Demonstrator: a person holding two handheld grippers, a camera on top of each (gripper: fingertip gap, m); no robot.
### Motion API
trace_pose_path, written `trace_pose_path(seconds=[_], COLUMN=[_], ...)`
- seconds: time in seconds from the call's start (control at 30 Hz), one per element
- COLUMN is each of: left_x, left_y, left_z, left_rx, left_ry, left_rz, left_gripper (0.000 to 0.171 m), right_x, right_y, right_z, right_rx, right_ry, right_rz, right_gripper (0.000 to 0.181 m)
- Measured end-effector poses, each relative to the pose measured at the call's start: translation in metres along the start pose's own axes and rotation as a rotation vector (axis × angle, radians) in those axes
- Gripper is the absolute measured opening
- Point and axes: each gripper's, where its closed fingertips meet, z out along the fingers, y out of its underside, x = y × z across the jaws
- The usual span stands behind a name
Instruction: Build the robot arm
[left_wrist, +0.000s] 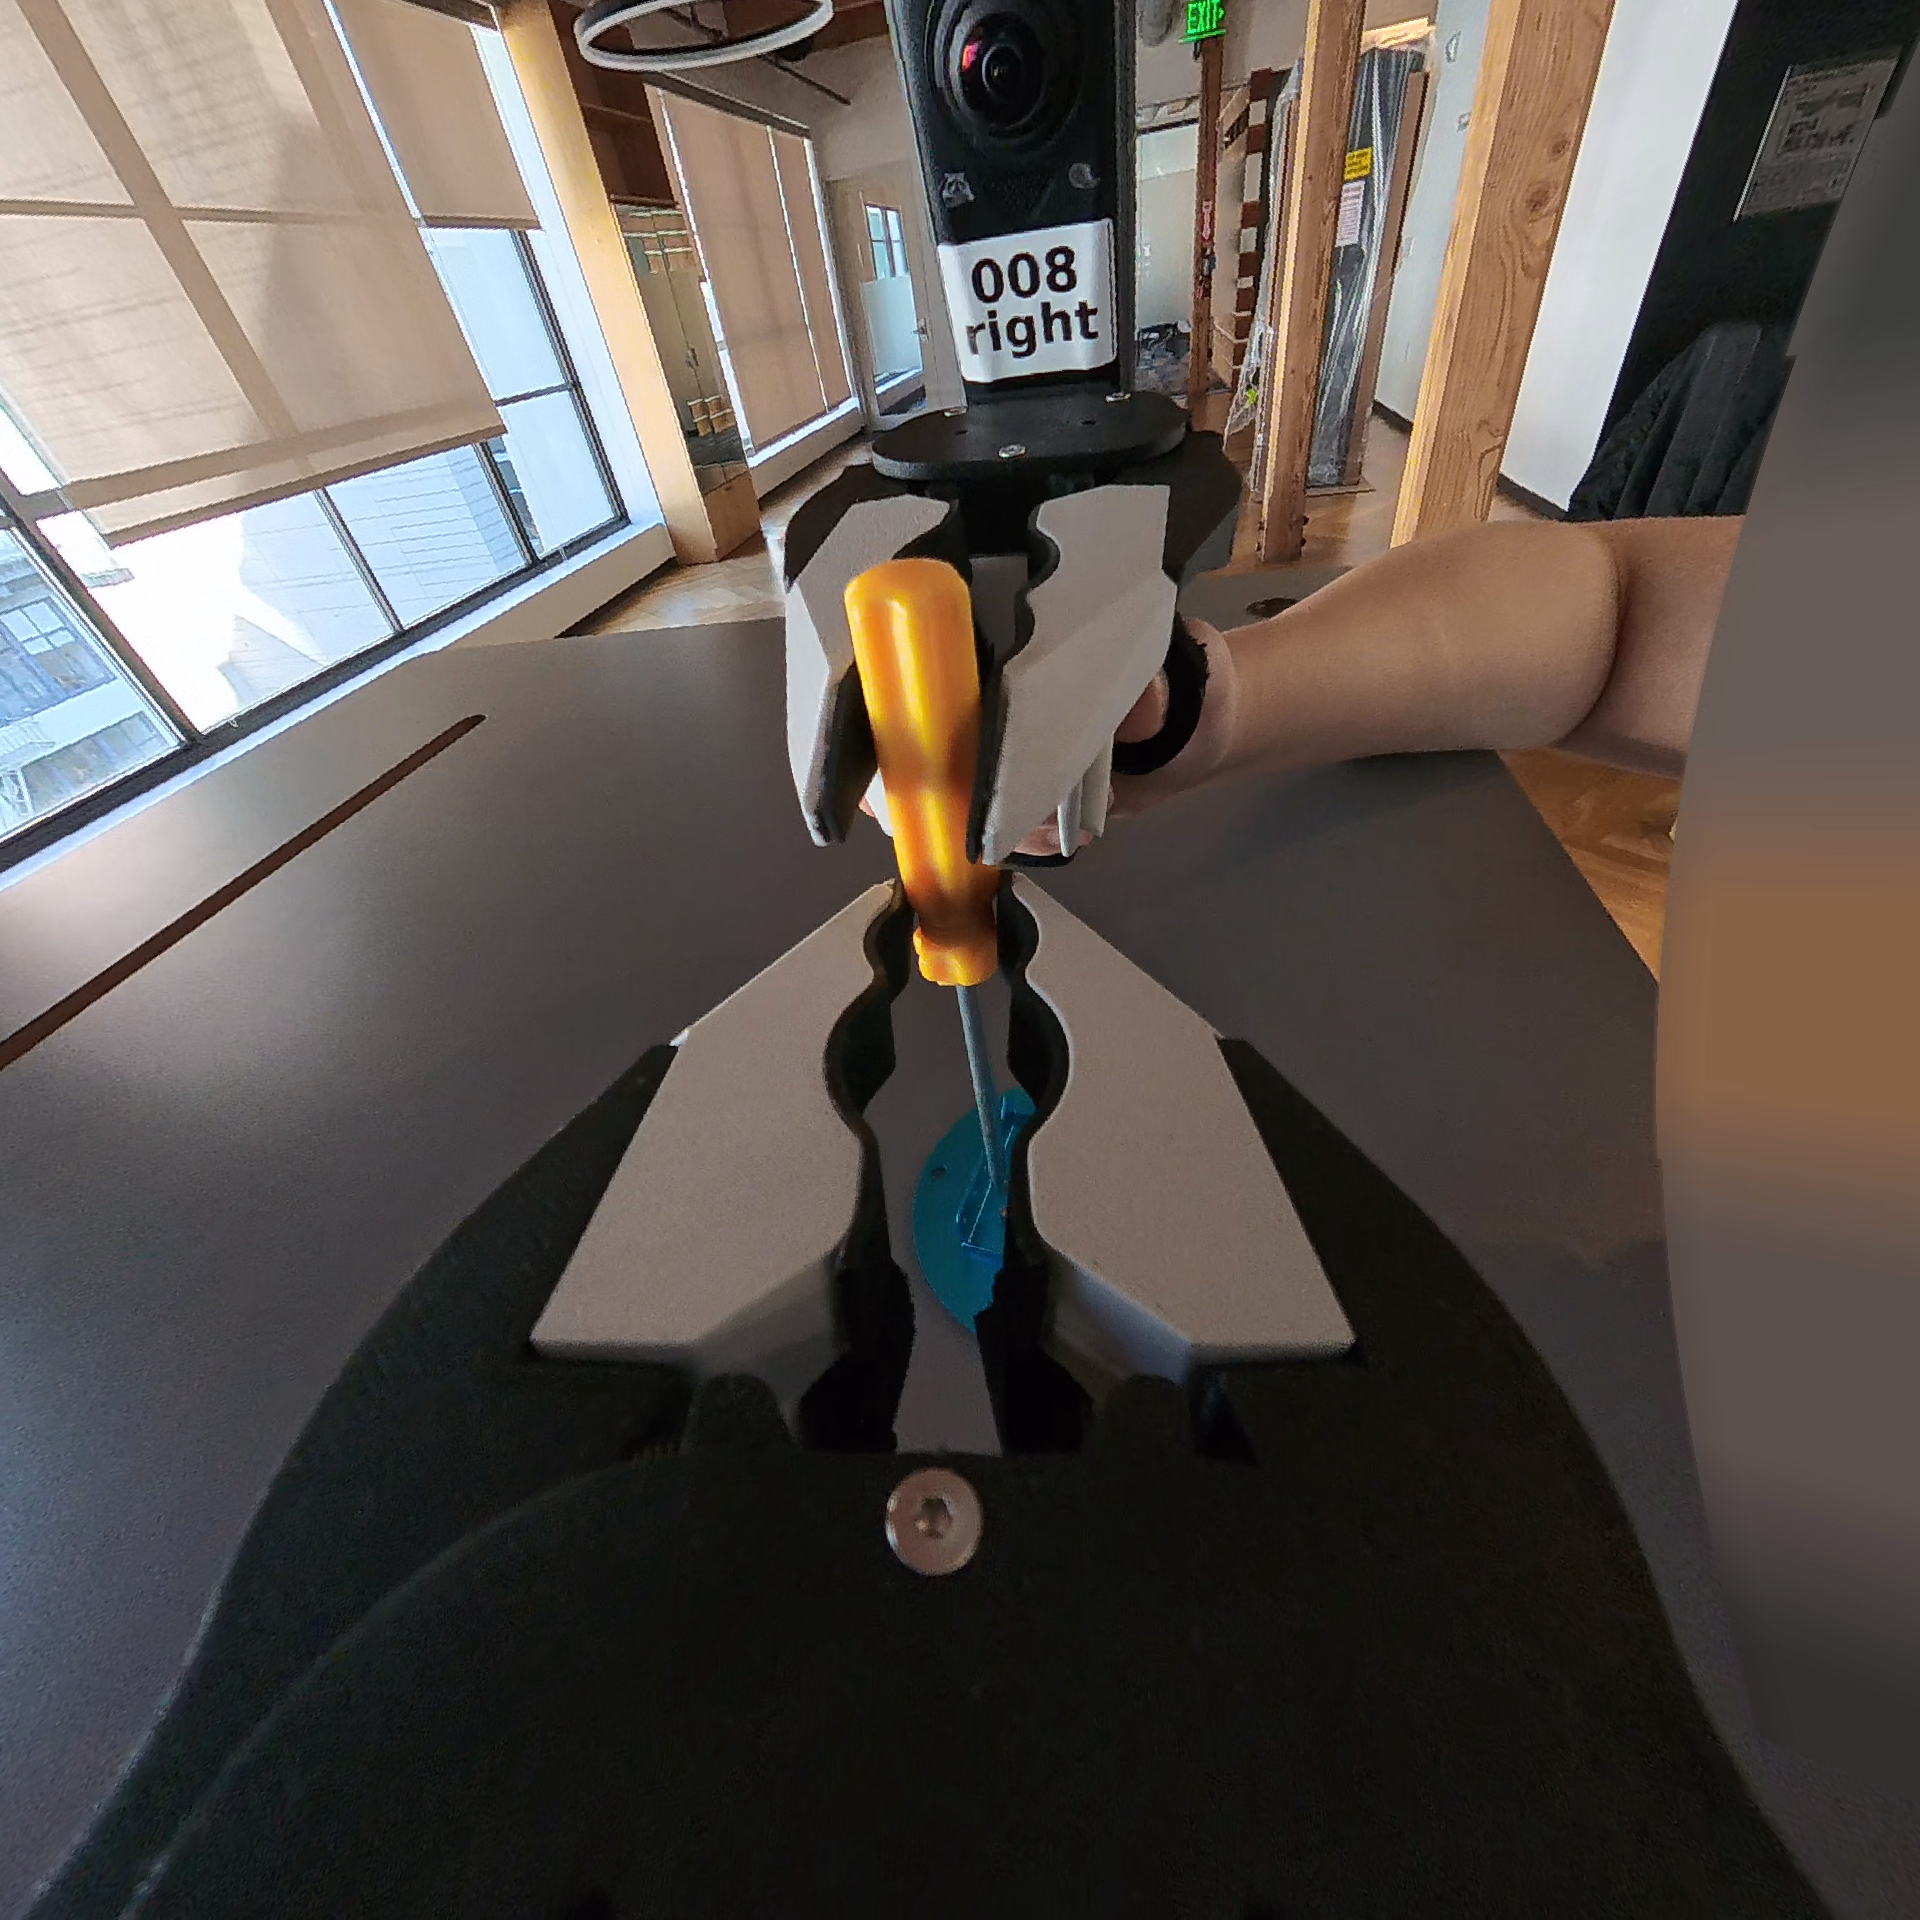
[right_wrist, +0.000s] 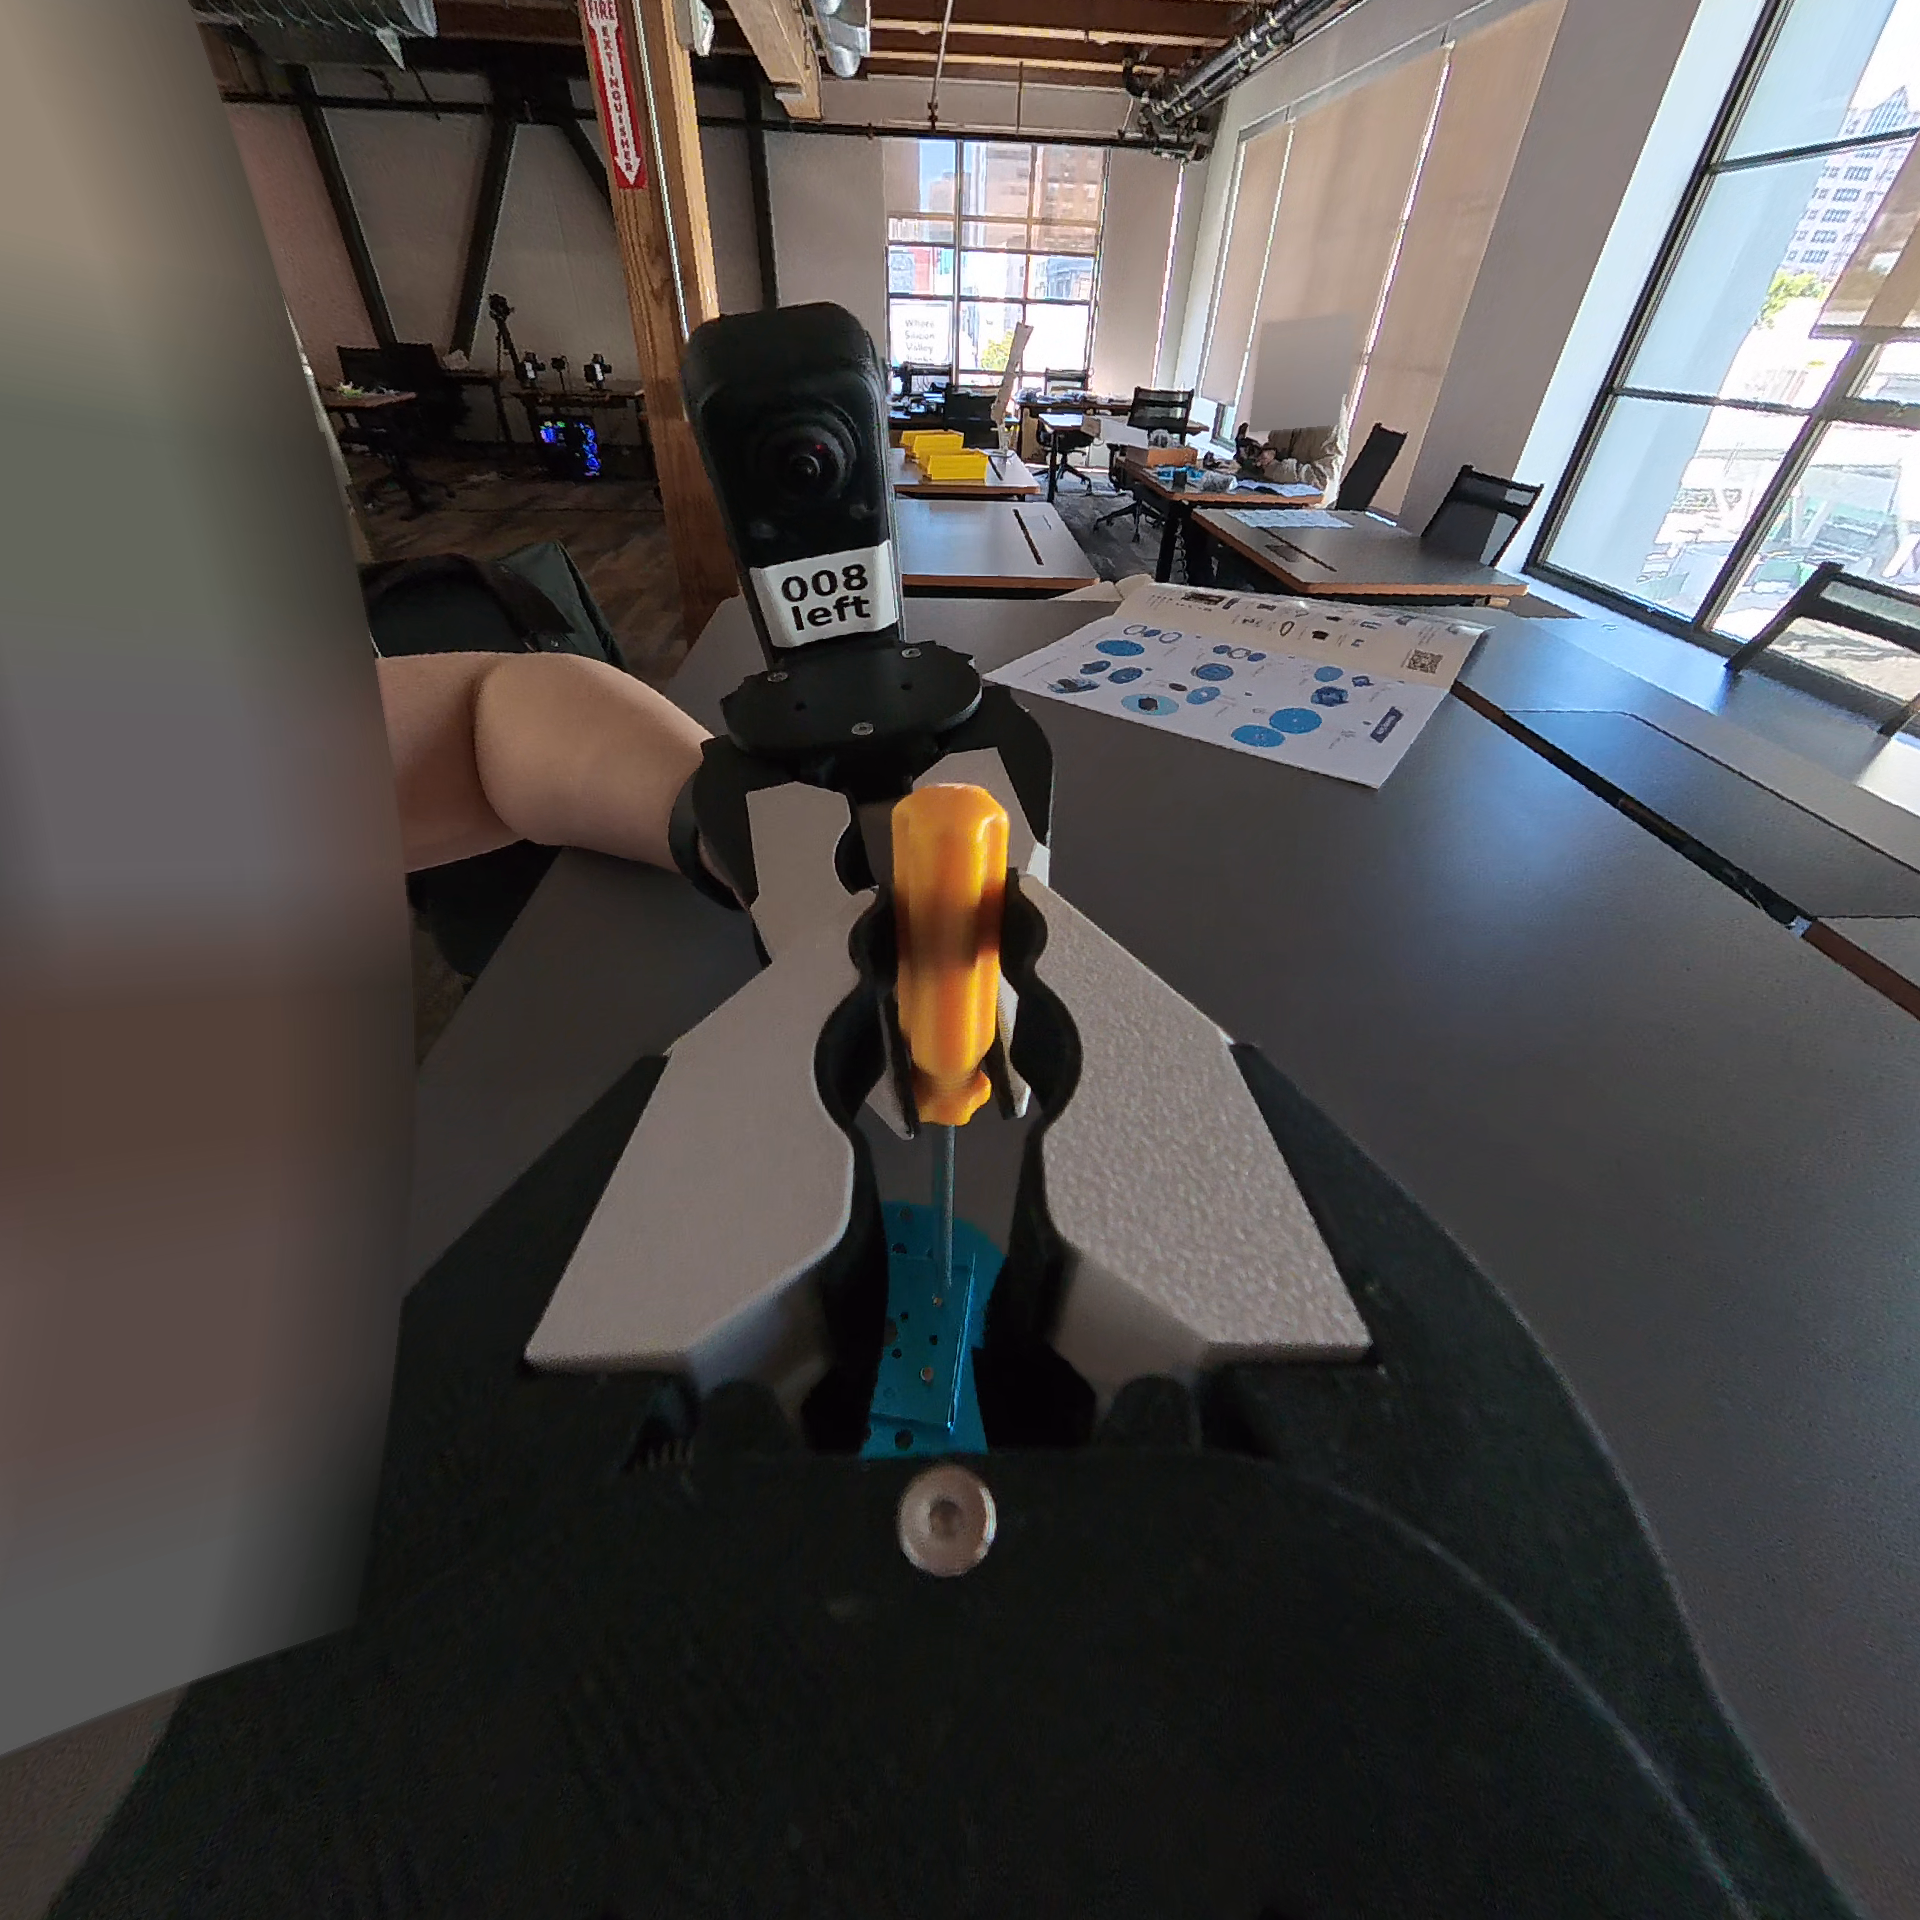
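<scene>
A dark grey table (right_wrist: 1455, 1039) is filling most of both views, with a long narrow slot (left_wrist: 239, 894) cut into its top on the window side. A printed sheet (right_wrist: 1236, 675) with blue diagrams is lying flat on the table, well apart from the grippers, towards the windows.

The two grippers are facing each other across the table, each in a person's hand; a forearm (left_wrist: 1455, 644) is reaching in behind the right one.

The right gripper (right_wrist: 951, 1049) is gripping a screwdriver (right_wrist: 948, 956) by its orange handle — the grey fingers (right_wrist: 727, 1143) are pressing against the handle's sides, close together but not meeting, with the handle filling the gap between them. In the left wrist view the same right gripper (left_wrist: 904, 831) is coming down from above, the handle rising between its fingers and sticking out beyond them. The screwdriver is standing nearly upright, leaning slightly, its thin metal shaft pointing down.

The left gripper (left_wrist: 951, 914) is lying low over the table, its jaws a narrow way apart. The screwdriver shaft (left_wrist: 982, 1091) is passing down through that gap — whether the fingers (left_wrist: 1143, 1143) are touching it or the part below cannot be told.

Beneath both pairs of fingers, a blue round plate (left_wrist: 961, 1216) with small holes is sitting on the table, partly hidden by the fingers. In the right wrist view the blue round plate (right_wrist: 920, 1351) is carrying a small raised blue bracket, and the screwdriver tip is meeting it there.
</scene>
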Motion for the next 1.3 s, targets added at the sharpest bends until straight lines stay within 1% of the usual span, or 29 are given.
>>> trace_pose_path(seconds=[0.57,1.3], left_x=[0.0004,0.0008], left_y=[0.0030,0.0039], left_z=[0.0004,0.0009], left_rx=[-0.029,-0.036], left_ry=[0.006,0.002], left_rz=[-0.015,-0.016], left_gripper=[0.014,0.013], right_x=[0.0004,-0.0013], right_y=[0.0029,0.0038], right_z=[-0.0004,-0.0016], right_rx=[-0.010,-0.012], right_ry=[-0.014,-0.024], right_rz=[0.002,0.000], right_gripper=[0.018,0.018])
